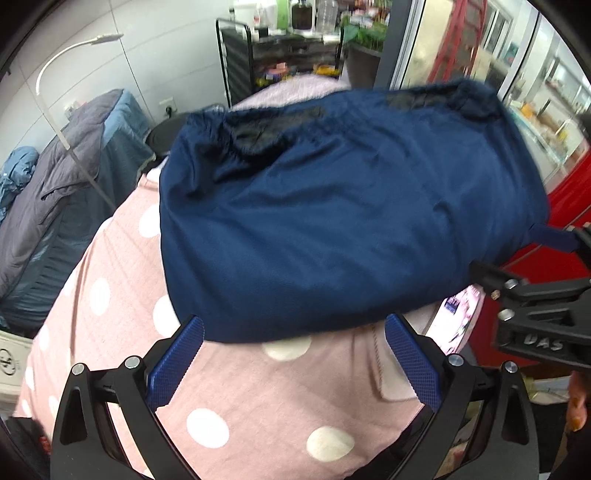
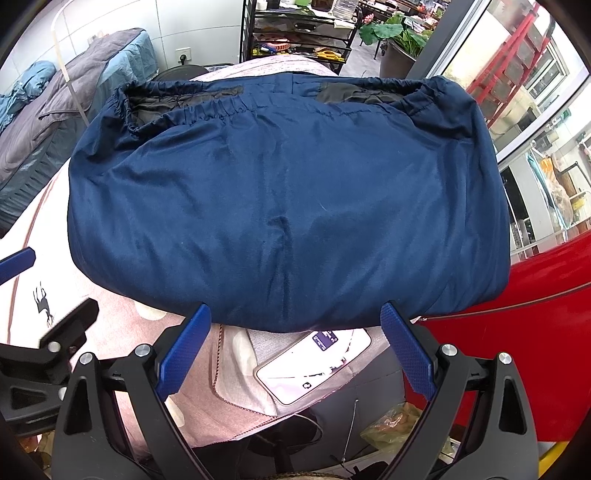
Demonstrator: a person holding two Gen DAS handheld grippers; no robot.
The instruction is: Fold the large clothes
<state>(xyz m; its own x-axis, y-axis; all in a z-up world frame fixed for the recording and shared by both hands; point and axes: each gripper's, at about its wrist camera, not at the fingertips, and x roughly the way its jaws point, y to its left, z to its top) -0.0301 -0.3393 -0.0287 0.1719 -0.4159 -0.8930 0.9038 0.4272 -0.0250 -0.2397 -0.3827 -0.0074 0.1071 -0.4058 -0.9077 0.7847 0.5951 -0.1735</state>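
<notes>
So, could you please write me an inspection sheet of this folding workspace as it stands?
Surface: pink polka-dot cloth covers the work surface.
Job's things: navy garment lies folded into a compact bundle, elastic waistband at the far side.
Clutter: phone, screen lit, lies near the bundle's front edge, partly under it.
Grippers: left gripper and right gripper both open, holding nothing, at the garment's near edge.
Cables: thin dark cables below the table edge.
Surroundings: grey bedding at left, black shelf rack behind, red panel at right.
</notes>
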